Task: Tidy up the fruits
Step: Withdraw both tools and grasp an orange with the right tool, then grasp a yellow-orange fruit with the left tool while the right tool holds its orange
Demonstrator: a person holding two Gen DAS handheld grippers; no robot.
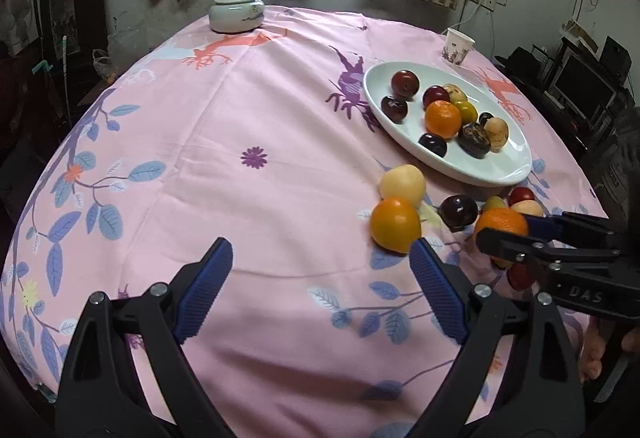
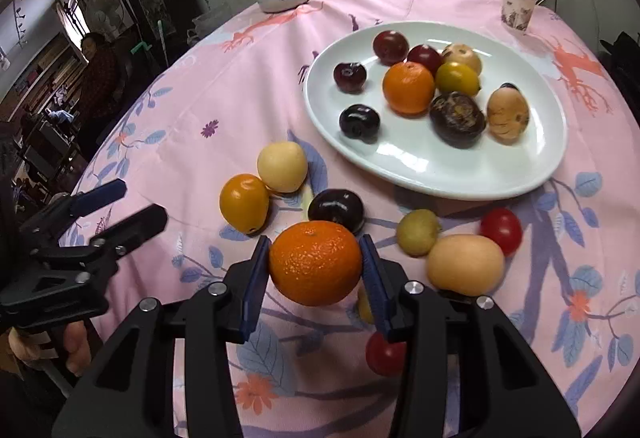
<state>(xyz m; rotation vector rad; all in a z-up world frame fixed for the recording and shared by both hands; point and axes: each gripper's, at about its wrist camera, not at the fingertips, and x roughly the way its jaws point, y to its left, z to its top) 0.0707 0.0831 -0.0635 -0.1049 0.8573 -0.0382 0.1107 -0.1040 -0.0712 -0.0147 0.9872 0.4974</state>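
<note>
Pink tablecloth (image 2: 180, 126): right tongs (image 2: 316, 270) clamp orange (image 2: 315, 263) (left tongs (image 1: 320, 278) agape).

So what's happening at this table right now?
A person is sorting fruit onto a white plate. The right gripper is closed on an orange; the left gripper is open and holds nothing. The plate already holds about ten fruits, and several more, including a yellow-orange fruit and a dark plum, lie on the pink tablecloth.
</note>
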